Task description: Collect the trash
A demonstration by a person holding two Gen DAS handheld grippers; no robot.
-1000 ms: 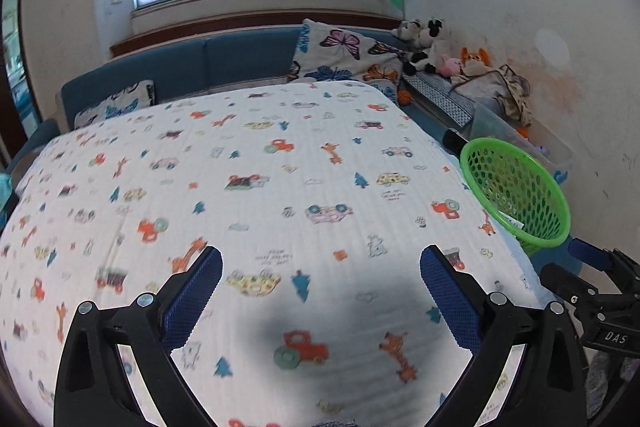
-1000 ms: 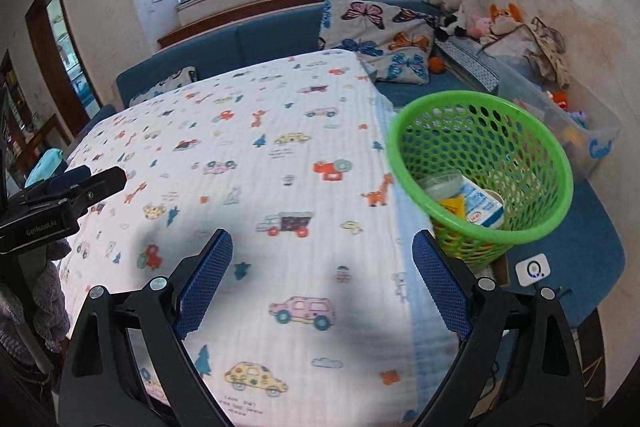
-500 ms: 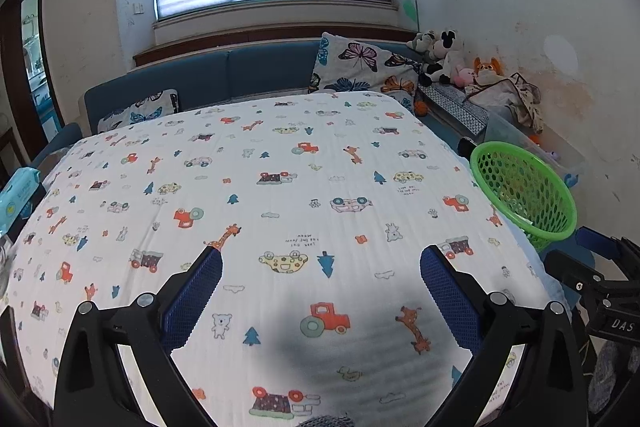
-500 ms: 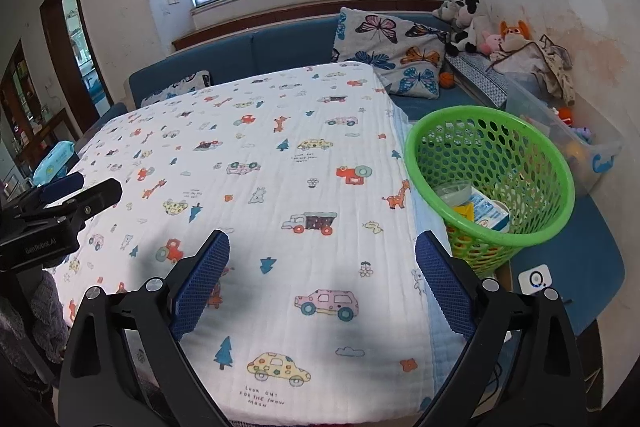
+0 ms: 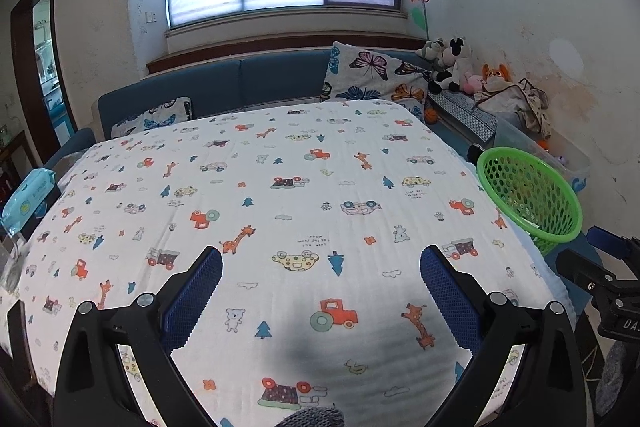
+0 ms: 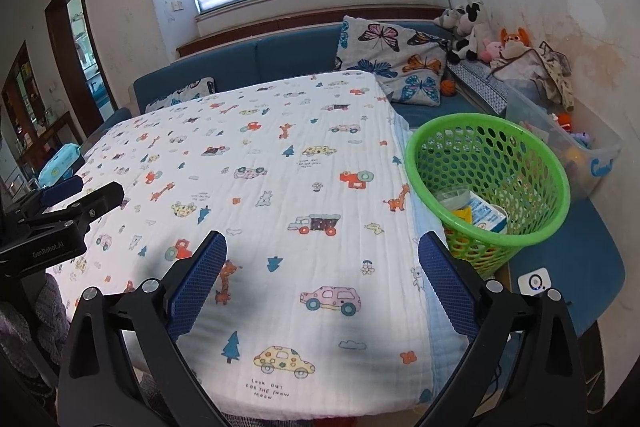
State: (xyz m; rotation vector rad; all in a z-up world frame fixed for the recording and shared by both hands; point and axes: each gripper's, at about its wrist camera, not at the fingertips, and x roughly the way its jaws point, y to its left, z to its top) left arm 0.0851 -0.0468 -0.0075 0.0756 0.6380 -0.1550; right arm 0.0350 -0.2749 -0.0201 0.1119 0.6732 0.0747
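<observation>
The left gripper [image 5: 320,263] is seen in the lower part of its own view with the jaws spread wide and nothing between them; only the printed cloth [image 5: 280,187] lies beneath. The right gripper [image 6: 322,247] is likewise held wide, its jaws opening further, and nothing is gripped between the blue pads [image 6: 198,279].

The inside of the green basket [image 6: 492,231] is shown only in the right wrist view, at centre right: the trash [image 6: 486,215], a white and blue carton with a yellow piece and a pale round item beside it, is seen lying at the bottom. In the left wrist view the same basket is found at the right edge, and its contents cannot be made out through the mesh.

A blue wipes pack [image 5: 28,193] is shown clearly at the left edge of the left wrist view. A small white device [image 6: 534,281] on the blue seat below the basket is shown only in the right wrist view.

One basket and one cloth are counted. Two butterfly cushions [image 6: 394,59] are seen on the blue sofa [image 6: 280,57]. A heap of plush toys [image 6: 480,31] is seen at upper right; its number cannot be told exactly.
</observation>
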